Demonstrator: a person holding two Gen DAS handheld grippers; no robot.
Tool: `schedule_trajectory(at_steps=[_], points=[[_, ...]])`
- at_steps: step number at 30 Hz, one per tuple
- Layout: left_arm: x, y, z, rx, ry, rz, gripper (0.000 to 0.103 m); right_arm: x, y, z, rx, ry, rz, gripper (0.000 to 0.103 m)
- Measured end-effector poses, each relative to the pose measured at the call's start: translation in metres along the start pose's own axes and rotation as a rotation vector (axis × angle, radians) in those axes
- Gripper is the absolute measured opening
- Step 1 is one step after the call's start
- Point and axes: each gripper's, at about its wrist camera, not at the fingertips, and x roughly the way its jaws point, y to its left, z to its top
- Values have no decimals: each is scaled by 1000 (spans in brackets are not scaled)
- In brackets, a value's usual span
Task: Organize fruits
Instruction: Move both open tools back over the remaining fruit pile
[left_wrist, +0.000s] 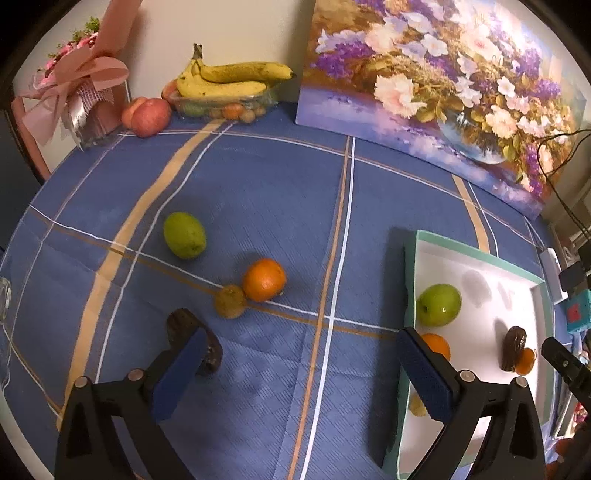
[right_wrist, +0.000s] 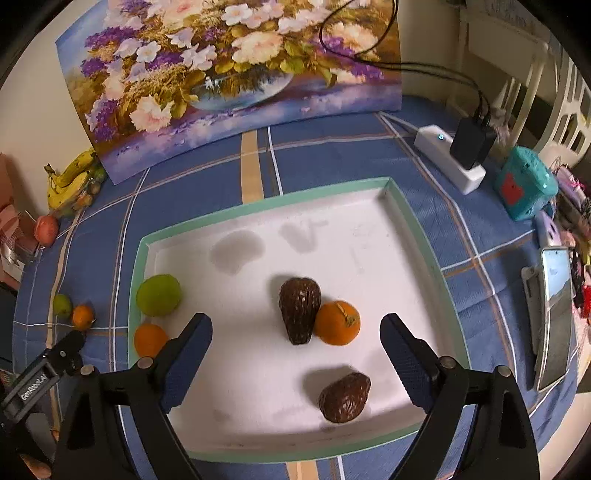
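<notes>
Both tools are spread and empty: the left tool (left_wrist: 295, 365) hangs over the blue-clothed bench (left_wrist: 280, 206), where a dark avocado (left_wrist: 192, 341) lies by its left finger near a kiwi (left_wrist: 231, 301), an orange (left_wrist: 264, 279) and a green fruit (left_wrist: 184, 234). The right tool (right_wrist: 295, 347) hovers over the white tray (right_wrist: 258, 205) (two avocados already inside). That avocado looks light but soft-skinned and inclined to roll, so I'd pinch it gently across its widest part.

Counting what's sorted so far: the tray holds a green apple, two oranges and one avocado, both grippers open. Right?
Not quite: the tray holds two avocados, as the right wrist view shows. The green apple, two oranges and the open left gripper and right gripper are correct.
</notes>
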Motion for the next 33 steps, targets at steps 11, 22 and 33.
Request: schedule_trajectory(at_steps=[11, 22, 33], points=[[-13, 2, 11, 7, -39, -11, 103, -7, 13, 0, -50, -111, 46, 93], [-24, 19, 28, -37, -62, -21, 103, 1, 38, -5, -82, -100, 86, 93], [-23, 72, 49, -77, -81, -13, 103, 8, 76, -12, -189, -91, 116, 93]])
